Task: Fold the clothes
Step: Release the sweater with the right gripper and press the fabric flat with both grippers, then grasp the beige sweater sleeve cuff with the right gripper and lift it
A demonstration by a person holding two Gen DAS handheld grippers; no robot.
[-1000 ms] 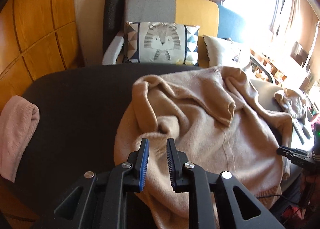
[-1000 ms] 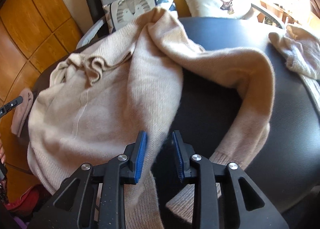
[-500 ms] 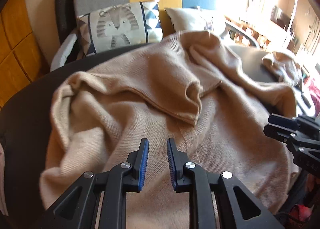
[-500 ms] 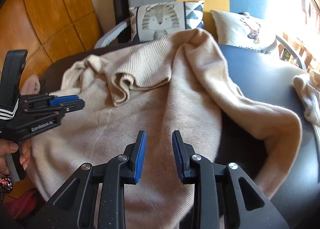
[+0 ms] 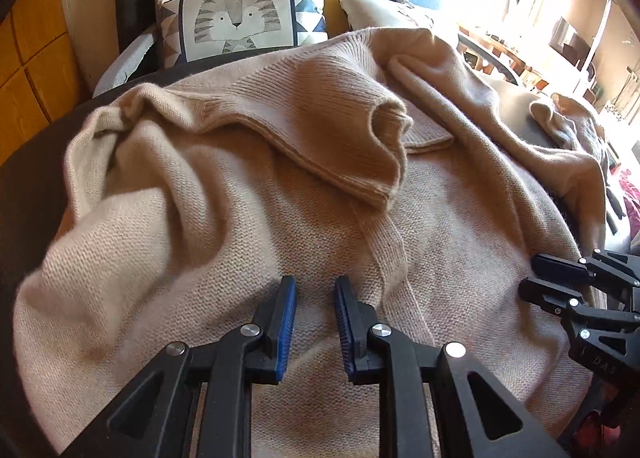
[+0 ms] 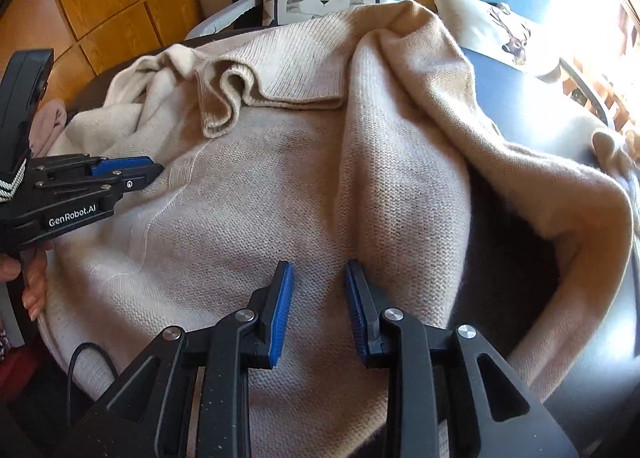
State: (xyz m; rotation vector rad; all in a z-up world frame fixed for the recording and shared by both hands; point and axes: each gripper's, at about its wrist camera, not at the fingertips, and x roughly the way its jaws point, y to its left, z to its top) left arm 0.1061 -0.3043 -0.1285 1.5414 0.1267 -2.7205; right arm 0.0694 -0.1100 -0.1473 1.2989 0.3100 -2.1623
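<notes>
A beige knitted sweater [image 5: 240, 198] lies crumpled on a dark round table [image 6: 520, 98], its ribbed collar [image 5: 384, 130] flopped over the body. One long sleeve [image 6: 560, 194] loops off to the right. My left gripper [image 5: 316, 282] hovers just over the sweater's lower body, jaws slightly apart with nothing between them. My right gripper [image 6: 318, 268] stands open over the body too, near the sleeve's fold, with no cloth between its blue pads. The left gripper [image 6: 158, 170] shows at the left edge of the right wrist view, and the right gripper [image 5: 528, 278] at the right edge of the left wrist view.
A tiger cushion [image 5: 236, 18] and a deer cushion [image 6: 500, 30] rest on a sofa behind the table. A pink cloth [image 6: 50, 122] lies at the table's left, another beige garment [image 5: 568, 118] at its far right. A black cable [image 6: 80, 358] hangs at the near edge.
My left gripper has swung right and sunk, from the sweater's left edge onto its body. My right gripper has shifted left off the bare table onto the body. Each now sees the other.
</notes>
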